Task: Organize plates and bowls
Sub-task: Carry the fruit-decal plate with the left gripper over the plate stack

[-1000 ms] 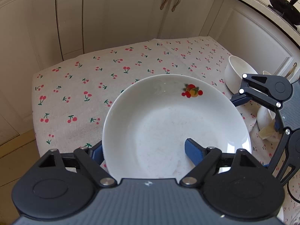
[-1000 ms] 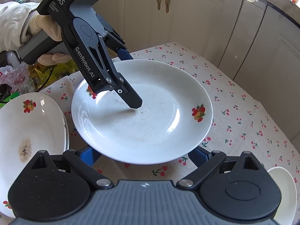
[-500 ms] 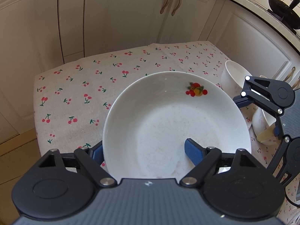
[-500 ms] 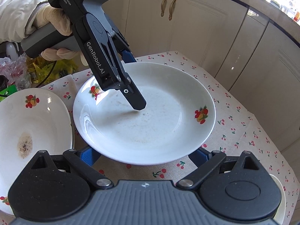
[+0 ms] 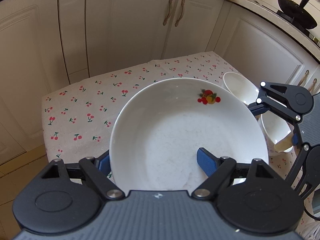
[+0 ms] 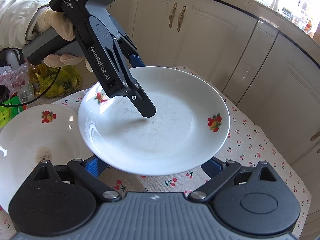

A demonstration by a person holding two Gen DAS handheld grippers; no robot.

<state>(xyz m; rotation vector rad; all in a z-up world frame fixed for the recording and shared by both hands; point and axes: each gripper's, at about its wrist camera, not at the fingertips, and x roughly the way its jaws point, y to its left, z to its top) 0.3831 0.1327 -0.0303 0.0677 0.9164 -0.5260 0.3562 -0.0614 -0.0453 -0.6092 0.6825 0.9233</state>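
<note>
Both claws and the plate (image 6: 154,132) have risen since 1 s back; more cabinet shows behind, and the cloth sits lower in both views. Plate now hangs clear above the counter (image 5: 84,108), slightly tilted.

Left claw (image 5: 154,160) is clamped on the plate's rim: one blue pad inside the well, the other under the edge. Right claw (image 6: 154,165) has its jaws apart w/ both pads below the near rim; whether they touch the plate, can't tell.

Plate is glazed ceramic: stiff, smooth, likely slippery, moderately heavy, and breakable. A rim pinch is prob. the only practical hold; support from below would help vs. tipping.

Nearby: second plate (image 6: 30,136) w/ a brown stain at left, just beside and partly under the held one. Two bowls (image 5: 242,88) stand at right, close to the right claw. Bags (image 6: 58,82) lie behind.
</note>
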